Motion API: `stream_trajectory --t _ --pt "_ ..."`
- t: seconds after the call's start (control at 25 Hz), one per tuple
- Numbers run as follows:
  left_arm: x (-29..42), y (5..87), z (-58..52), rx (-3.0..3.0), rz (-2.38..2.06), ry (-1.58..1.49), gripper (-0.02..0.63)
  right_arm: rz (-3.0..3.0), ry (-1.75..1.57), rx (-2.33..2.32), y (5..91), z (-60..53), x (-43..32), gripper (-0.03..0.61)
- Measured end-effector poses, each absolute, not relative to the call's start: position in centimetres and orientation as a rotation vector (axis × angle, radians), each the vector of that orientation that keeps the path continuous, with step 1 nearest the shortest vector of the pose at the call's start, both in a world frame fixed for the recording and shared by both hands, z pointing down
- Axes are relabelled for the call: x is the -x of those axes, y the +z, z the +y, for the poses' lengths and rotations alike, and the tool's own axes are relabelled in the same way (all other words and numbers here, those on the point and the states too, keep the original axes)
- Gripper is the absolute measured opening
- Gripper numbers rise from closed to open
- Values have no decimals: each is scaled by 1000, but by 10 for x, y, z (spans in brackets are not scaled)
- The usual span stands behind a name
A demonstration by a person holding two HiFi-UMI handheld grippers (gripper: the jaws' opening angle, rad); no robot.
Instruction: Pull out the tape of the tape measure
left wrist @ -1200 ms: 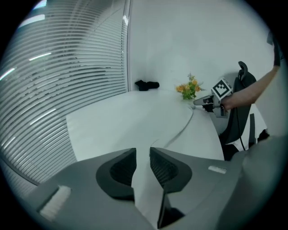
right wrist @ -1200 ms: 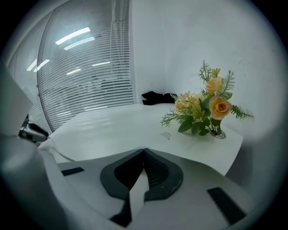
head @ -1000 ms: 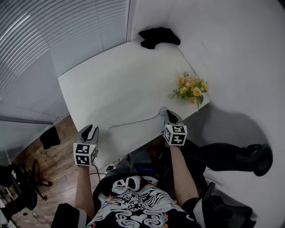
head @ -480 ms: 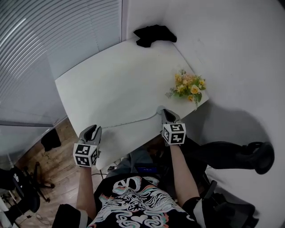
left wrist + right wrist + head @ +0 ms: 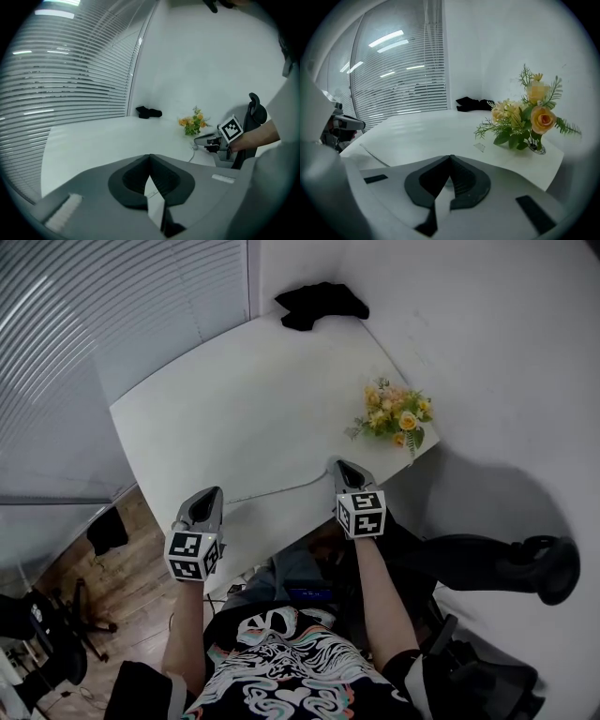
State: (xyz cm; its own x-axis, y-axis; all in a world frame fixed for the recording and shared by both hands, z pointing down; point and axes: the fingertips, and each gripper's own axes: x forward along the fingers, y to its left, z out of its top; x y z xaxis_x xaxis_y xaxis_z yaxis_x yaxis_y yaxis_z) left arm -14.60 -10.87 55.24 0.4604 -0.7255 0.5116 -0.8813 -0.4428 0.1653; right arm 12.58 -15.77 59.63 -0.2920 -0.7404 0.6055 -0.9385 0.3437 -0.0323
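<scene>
Moving up to the table's near edge, the left gripper snaps fully shut beside the tape's free end, seemingly pinching nothing, while the right gripper, jaws likewise together, rests at the tape measure by the near right corner, so the tape looks already pulled out.

Left gripper and right gripper are hovering over the near edge of the white table. A thin tape is running between them. Flowers are standing at the right edge, and a black cloth is lying at the far corner.
</scene>
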Motion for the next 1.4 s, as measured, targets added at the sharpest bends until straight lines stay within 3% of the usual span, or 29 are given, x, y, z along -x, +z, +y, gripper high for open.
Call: stream_trajectory --t 1.12,1.4 --pt "117 561 -126 -2321 -1241 487 2 -2103 583 -1457 606 -163 -126 3" --pt "118 540 -125 -2286 -1178 298 2 -2227 632 -1514 585 -156 -129 3"
